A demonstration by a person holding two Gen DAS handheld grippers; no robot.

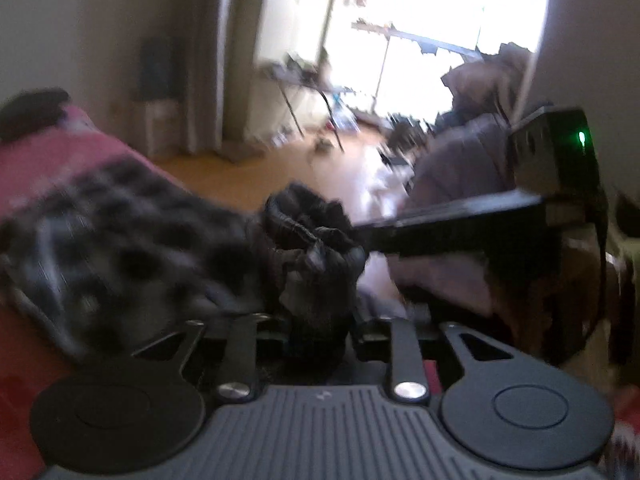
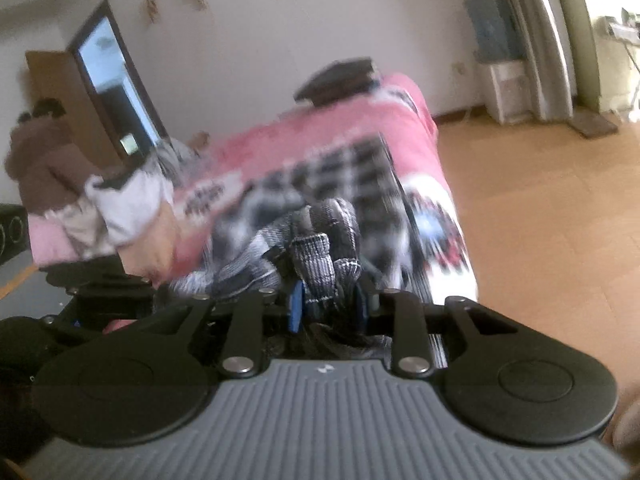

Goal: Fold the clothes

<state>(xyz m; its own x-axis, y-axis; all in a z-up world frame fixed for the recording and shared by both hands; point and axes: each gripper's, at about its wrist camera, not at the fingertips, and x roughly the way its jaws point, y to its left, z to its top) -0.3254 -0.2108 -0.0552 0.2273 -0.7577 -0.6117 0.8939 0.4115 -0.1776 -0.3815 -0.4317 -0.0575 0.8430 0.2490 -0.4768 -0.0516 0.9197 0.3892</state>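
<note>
Your left gripper point(image 1: 316, 280) and right gripper point(image 2: 328, 276) are each clenched on a bunched edge of the checked garment point(image 2: 340, 176), which trails mid-frame over the pink bed point(image 2: 404, 136). Keep both grips level and pull the cloth taut before laying it down.

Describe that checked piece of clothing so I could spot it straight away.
Find the bed with the pink cover. Spread across it lies the black-and-white plaid garment, its near end bunched up and clamped in both the left tool and the right tool. It is the only checked fabric; the dark folded pile at the bed's far end is plain.
</note>
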